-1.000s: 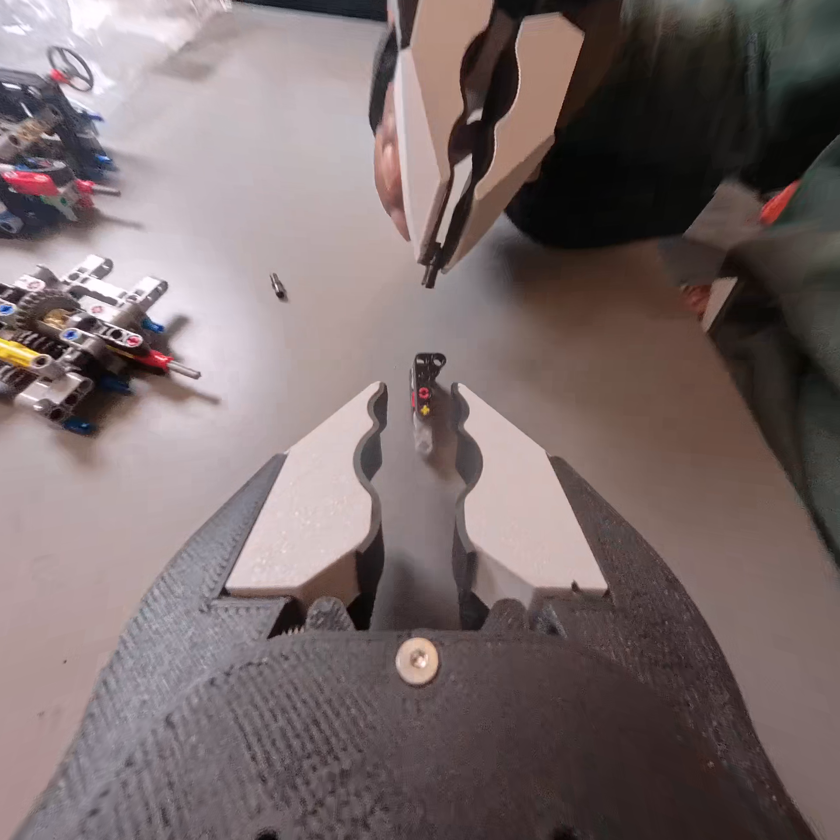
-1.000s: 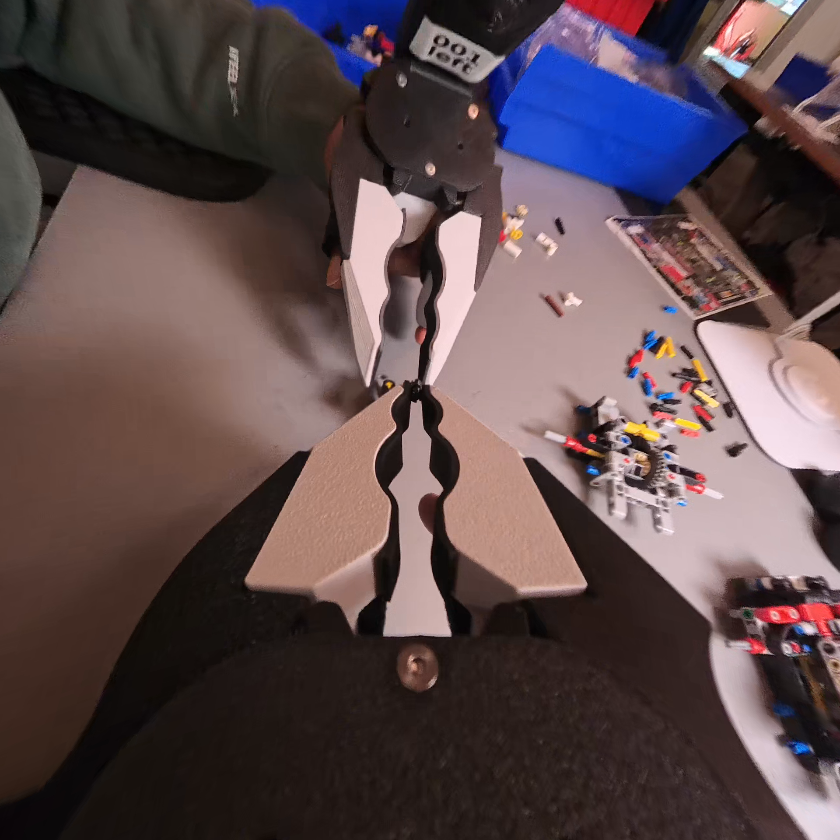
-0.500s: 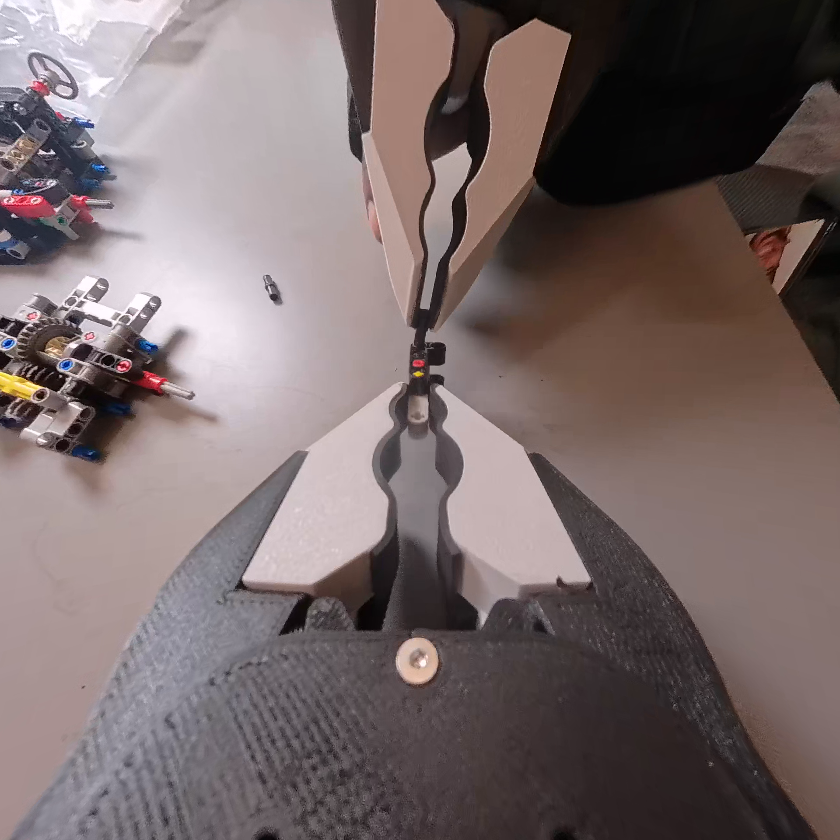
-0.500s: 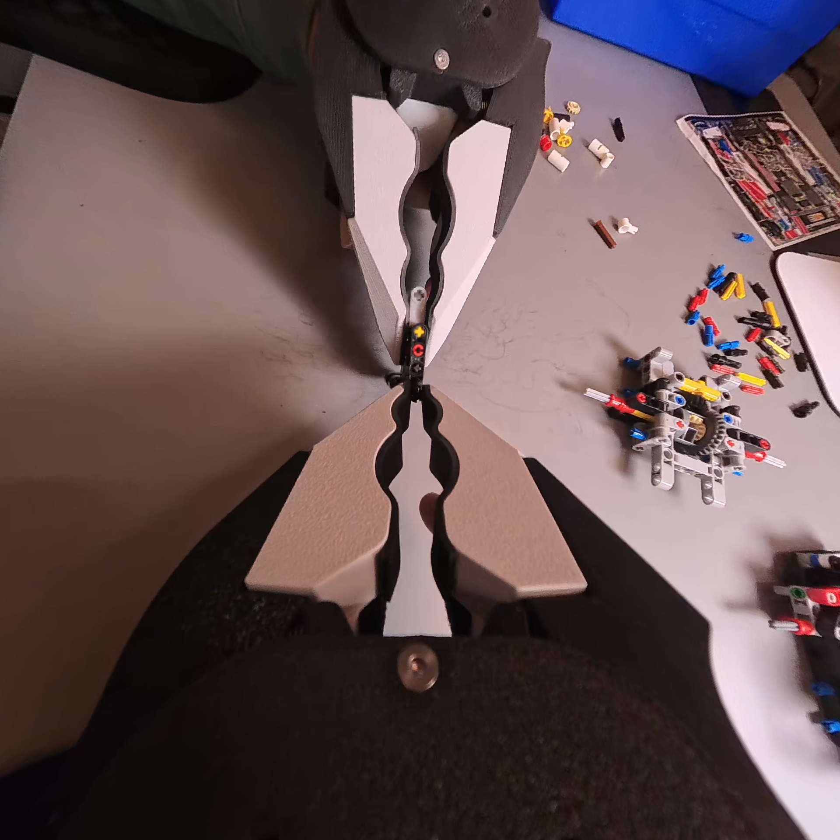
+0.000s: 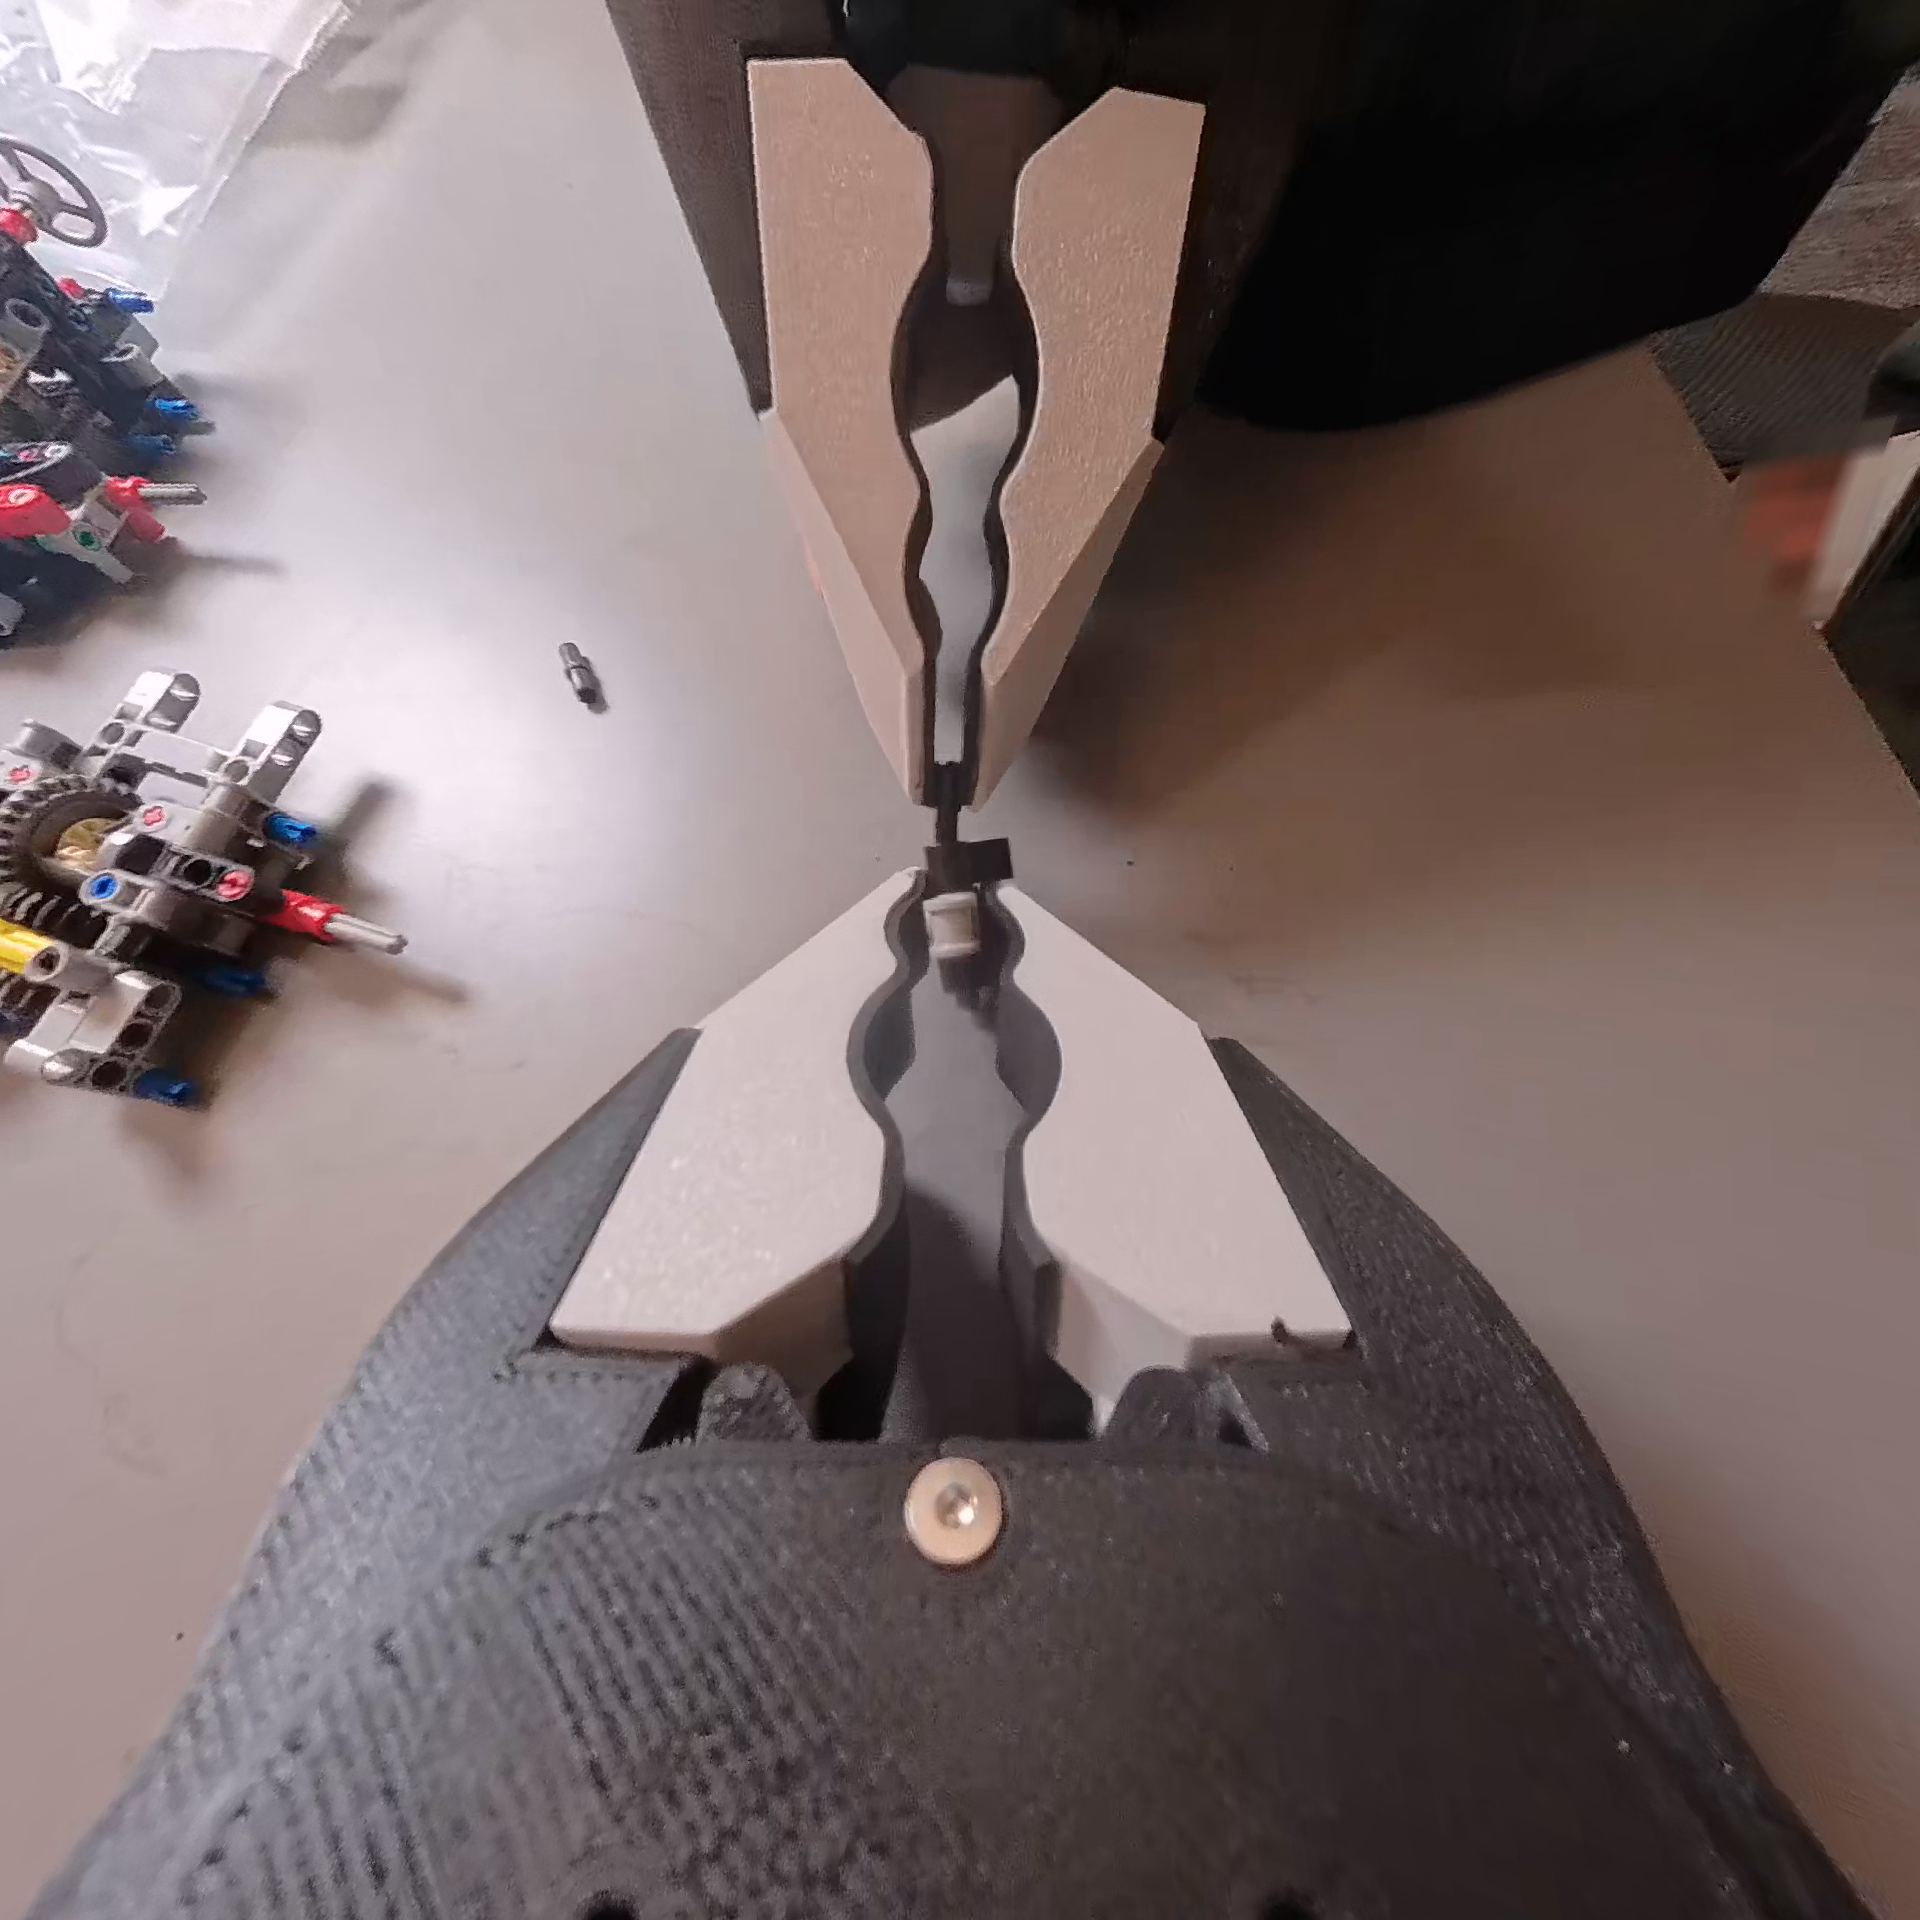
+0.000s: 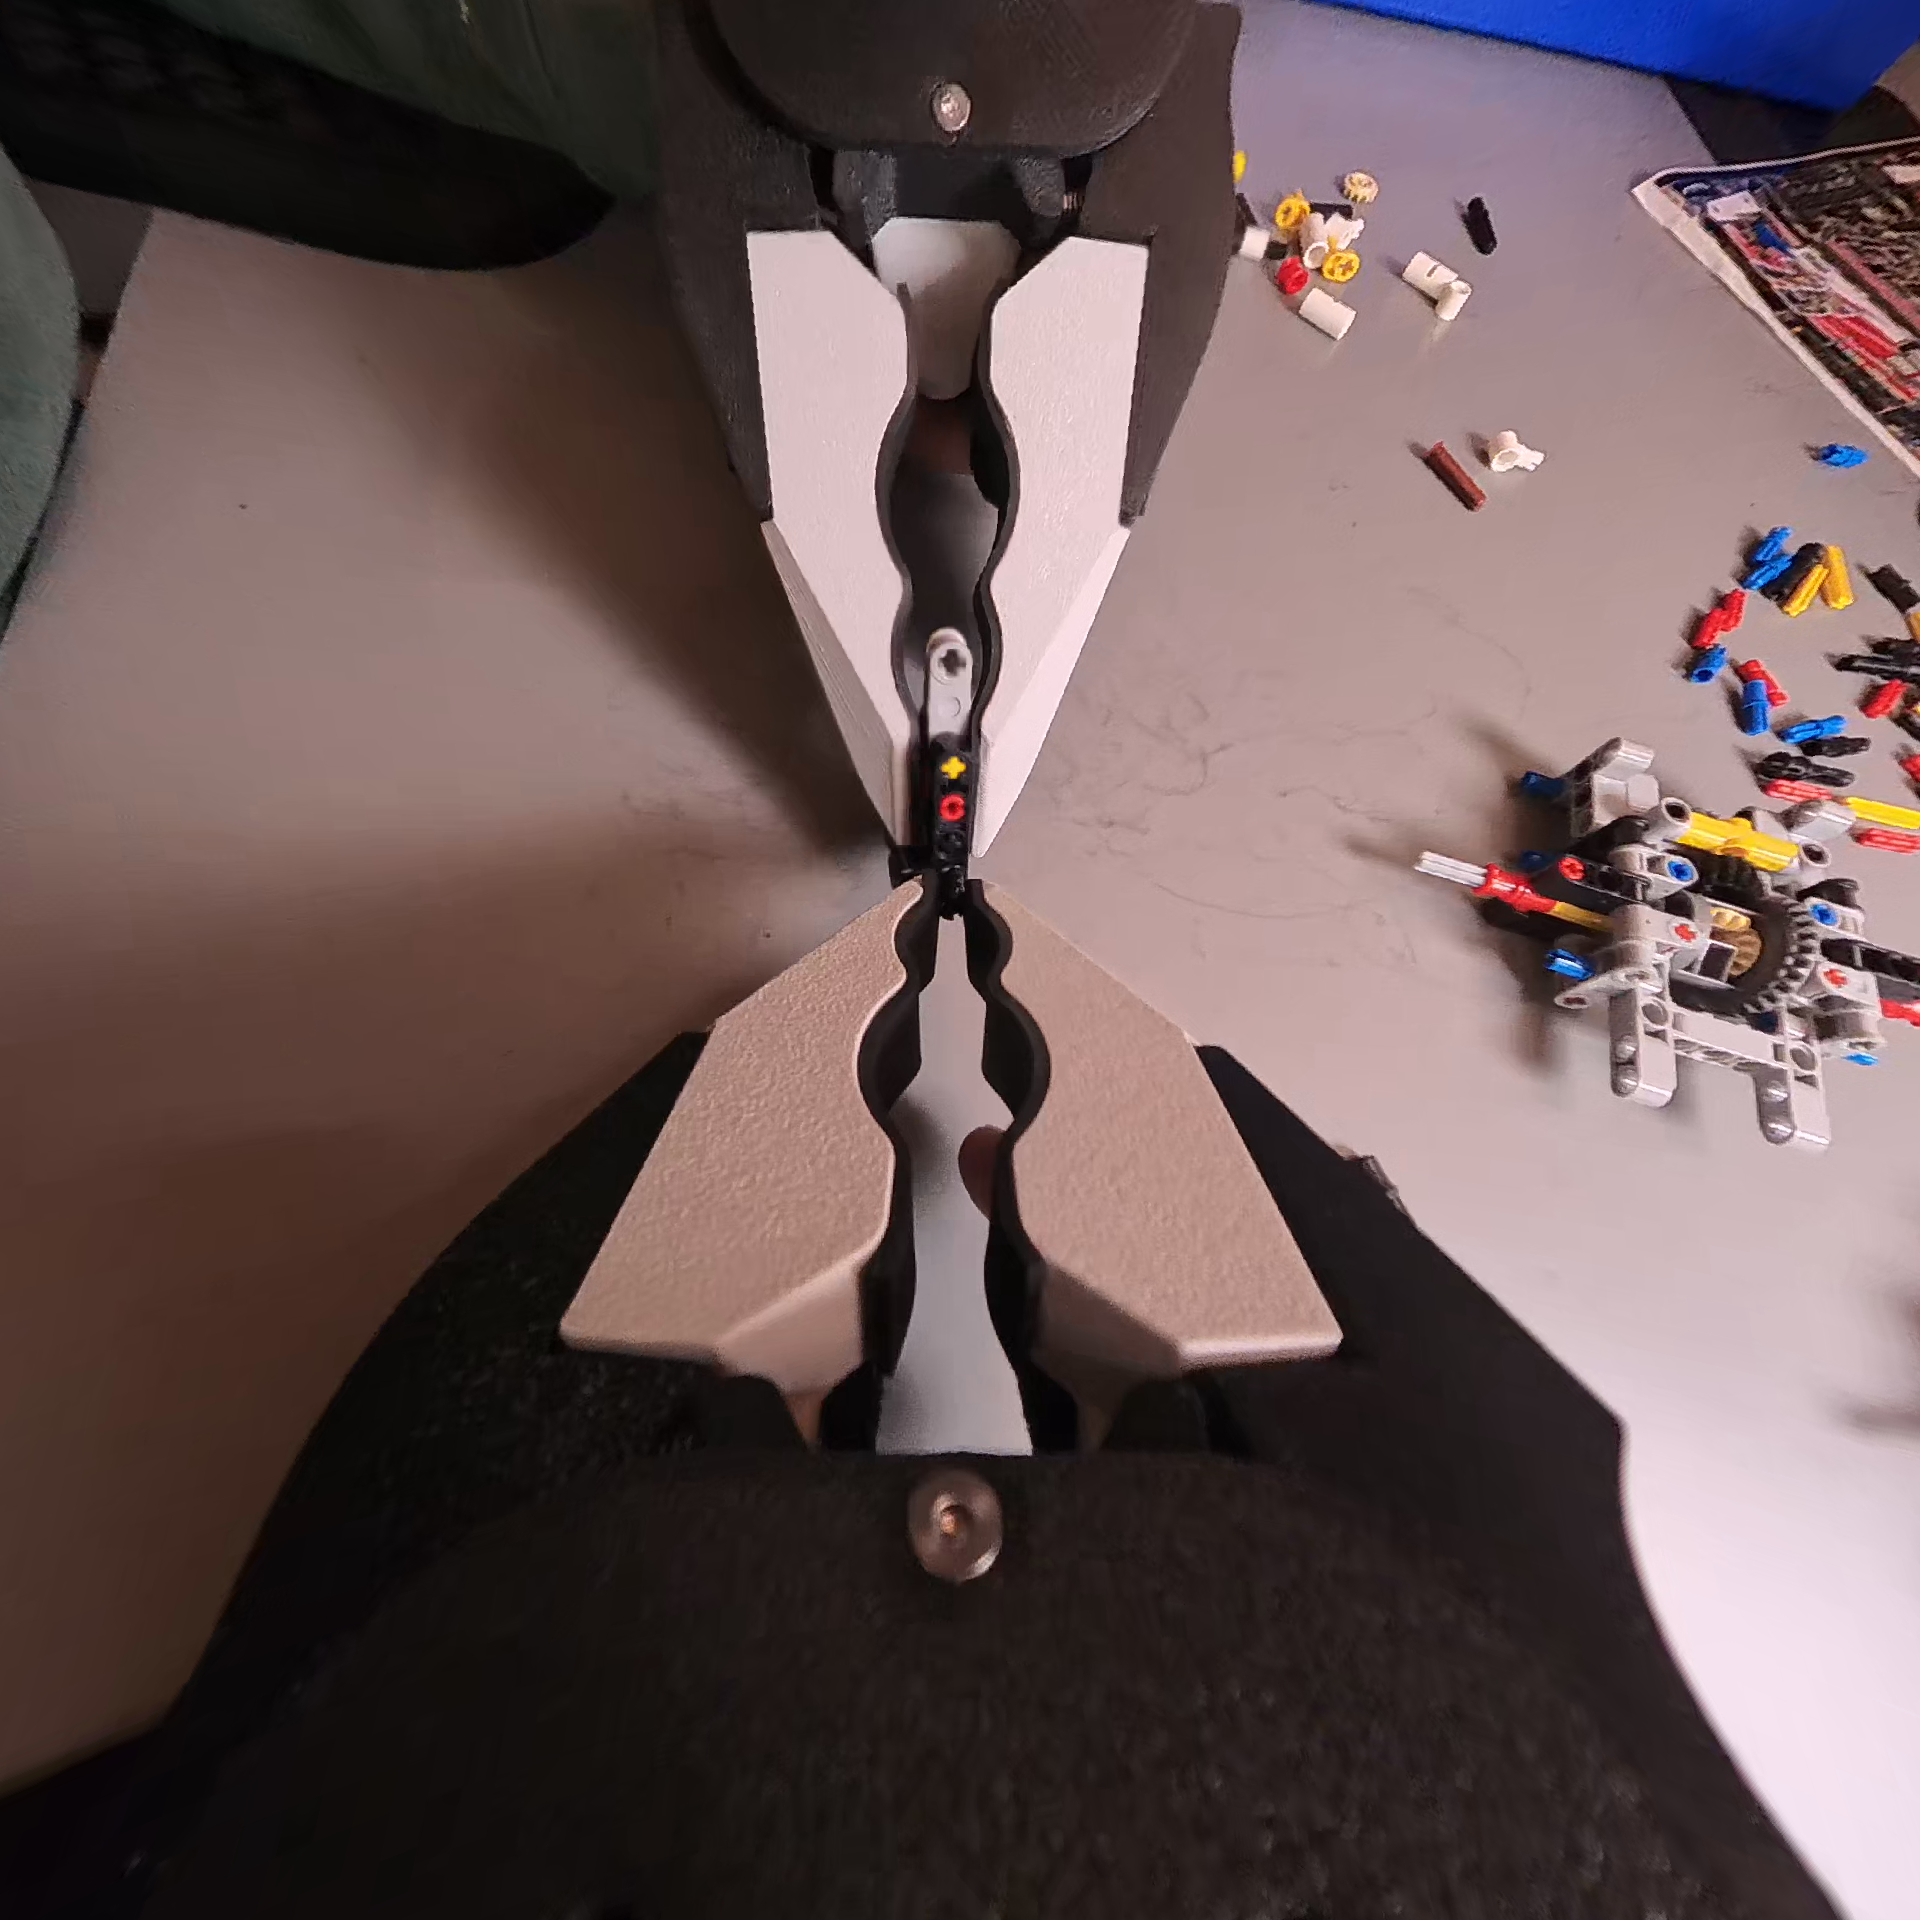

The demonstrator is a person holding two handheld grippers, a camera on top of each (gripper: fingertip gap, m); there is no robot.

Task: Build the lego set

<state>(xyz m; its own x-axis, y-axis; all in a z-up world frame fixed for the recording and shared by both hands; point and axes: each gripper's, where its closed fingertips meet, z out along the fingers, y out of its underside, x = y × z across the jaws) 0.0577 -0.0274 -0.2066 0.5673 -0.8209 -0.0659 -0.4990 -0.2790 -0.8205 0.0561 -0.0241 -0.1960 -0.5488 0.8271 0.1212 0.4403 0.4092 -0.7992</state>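
Note:
My left gripper (image 5: pixel 954 894) is shut on a small black beam (image 6: pixel 951 800) that carries a yellow and a red pin and a light grey arm (image 6: pixel 948 681). The grey arm lies back between its fingers (image 5: pixel 951 925). My right gripper (image 6: pixel 951 894) faces it tip to tip and is shut on a short black pin (image 5: pixel 948 779). The pin's free end meets the beam's near end (image 5: pixel 966 857). Both grippers hover just above the grey table (image 5: pixel 1403 935). The left gripper also shows in the right wrist view (image 6: pixel 940 826), and the right gripper shows in the left wrist view (image 5: pixel 948 798).
A grey and black gear assembly (image 6: pixel 1714 935) lies to one side and also shows in the left wrist view (image 5: pixel 135 883). Nearby are a loose dark pin (image 5: pixel 582 665), scattered coloured pins (image 6: pixel 1808 665), white connectors (image 6: pixel 1340 260), a booklet (image 6: pixel 1808 260) and a black vehicle model (image 5: pixel 62 416). Less than 4 cm separates the two grippers' tips.
The left fingers, open around the black beam a second ago, have closed on it. The right gripper, still shut on its pin, moved in until the pin reached the beam's end.

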